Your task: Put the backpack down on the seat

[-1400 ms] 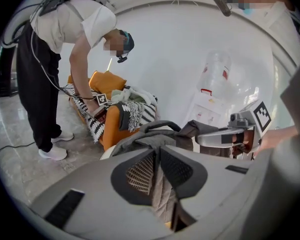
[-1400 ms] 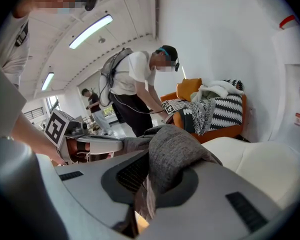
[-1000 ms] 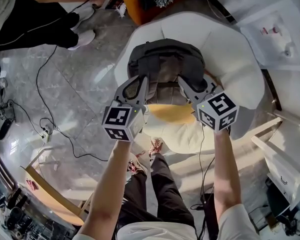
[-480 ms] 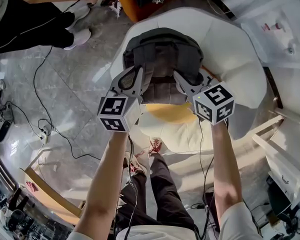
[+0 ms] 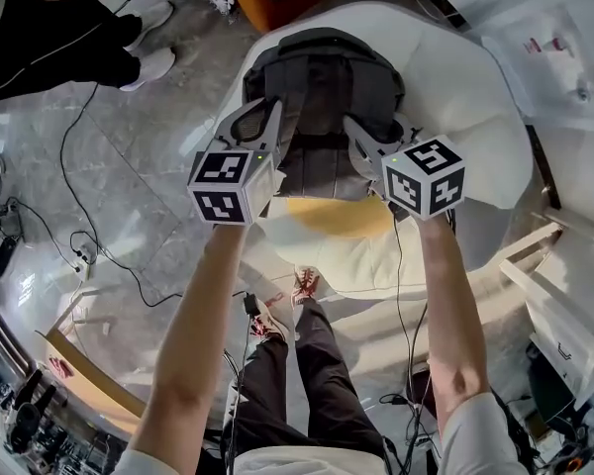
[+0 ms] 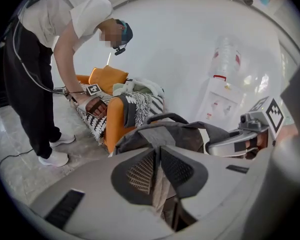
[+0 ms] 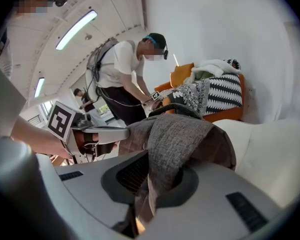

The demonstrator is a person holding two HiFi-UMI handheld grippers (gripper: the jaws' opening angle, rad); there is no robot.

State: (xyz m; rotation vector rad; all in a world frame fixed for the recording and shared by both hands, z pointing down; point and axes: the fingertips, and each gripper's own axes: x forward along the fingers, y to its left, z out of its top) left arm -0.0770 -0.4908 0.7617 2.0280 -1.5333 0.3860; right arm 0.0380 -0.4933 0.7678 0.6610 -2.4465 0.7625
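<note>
A grey fabric backpack (image 5: 322, 97) hangs between both grippers over the white round seat (image 5: 465, 117). My left gripper (image 5: 267, 127) is shut on the backpack's left shoulder strap (image 6: 157, 184), pinched between its pads. On the right side, my right gripper (image 5: 361, 142) is shut on the other grey strap (image 7: 170, 149). In the left gripper view the backpack (image 6: 180, 134) shows its top handle and the right gripper beyond it. The backpack's lower part hangs over a yellow cushion (image 5: 337, 216) on the seat. Whether its base touches the seat I cannot tell.
An orange armchair (image 6: 112, 116) with a black-and-white throw stands behind the seat, a person (image 6: 45, 59) bending over it. Cables (image 5: 89, 166) run over the glossy tiled floor at left. White furniture (image 5: 564, 47) stands at right. My own legs (image 5: 297, 364) are below the seat's front edge.
Both grippers moved forward and up in the head view, carrying the backpack farther over the white seat. The grips on both straps stayed the same.
</note>
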